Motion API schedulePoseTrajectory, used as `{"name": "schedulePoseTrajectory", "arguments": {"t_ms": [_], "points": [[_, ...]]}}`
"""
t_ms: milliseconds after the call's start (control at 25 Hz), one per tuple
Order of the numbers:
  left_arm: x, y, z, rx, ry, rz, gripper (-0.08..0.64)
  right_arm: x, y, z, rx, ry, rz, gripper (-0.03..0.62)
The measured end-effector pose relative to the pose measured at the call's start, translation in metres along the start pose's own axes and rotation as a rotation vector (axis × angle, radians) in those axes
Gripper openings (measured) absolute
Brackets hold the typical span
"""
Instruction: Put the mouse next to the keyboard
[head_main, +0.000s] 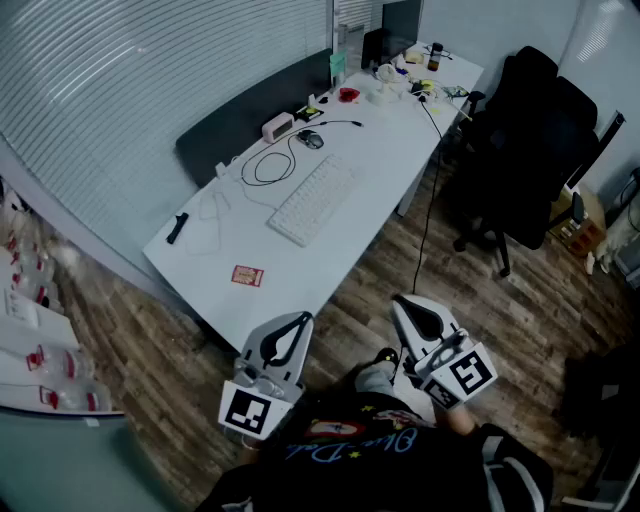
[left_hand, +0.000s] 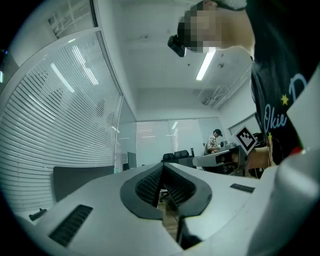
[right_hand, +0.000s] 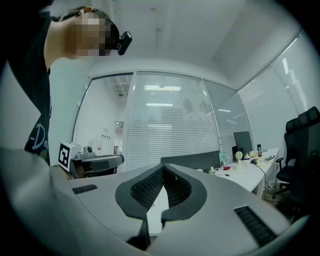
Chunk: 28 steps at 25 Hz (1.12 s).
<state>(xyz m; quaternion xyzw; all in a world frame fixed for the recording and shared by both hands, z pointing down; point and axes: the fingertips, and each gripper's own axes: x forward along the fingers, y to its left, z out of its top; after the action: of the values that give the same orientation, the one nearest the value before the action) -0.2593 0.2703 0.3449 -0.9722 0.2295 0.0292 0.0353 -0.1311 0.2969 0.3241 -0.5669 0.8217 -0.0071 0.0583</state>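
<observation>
At the far edge of the white tabletop (head_main: 330, 250), dark corded mouse (head_main: 311, 140) lay just beyond white flat keyboard (head_main: 312, 198). Left gripper (head_main: 300, 322) and right gripper (head_main: 403, 303) hung closed, empty, short of near edge, probably because approach hadn't begun.

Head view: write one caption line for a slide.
Left gripper and right gripper, shut and empty, short of the desk; mouse just past the keyboard.

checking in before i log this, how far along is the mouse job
Nothing done yet: the mouse sits past the keyboard's far end. In hand: nothing; left gripper and right gripper are shut, empty, short of the desk. Left: grasp the mouse, set it beside the keyboard.
</observation>
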Motion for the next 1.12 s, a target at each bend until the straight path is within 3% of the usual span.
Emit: {"name": "schedulePoseTrajectory", "arguments": {"t_ms": [560, 1120], "points": [[-0.003, -0.003, -0.004, -0.006, 0.024, 0.023, 0.000, -0.006, -0.004, -0.003, 0.030, -0.011, -0.002, 0.000], [0.053, -0.013, -0.010, -0.011, 0.053, 0.013, 0.000, -0.017, -0.068, -0.009, 0.013, 0.027, -0.036, 0.003]]}}
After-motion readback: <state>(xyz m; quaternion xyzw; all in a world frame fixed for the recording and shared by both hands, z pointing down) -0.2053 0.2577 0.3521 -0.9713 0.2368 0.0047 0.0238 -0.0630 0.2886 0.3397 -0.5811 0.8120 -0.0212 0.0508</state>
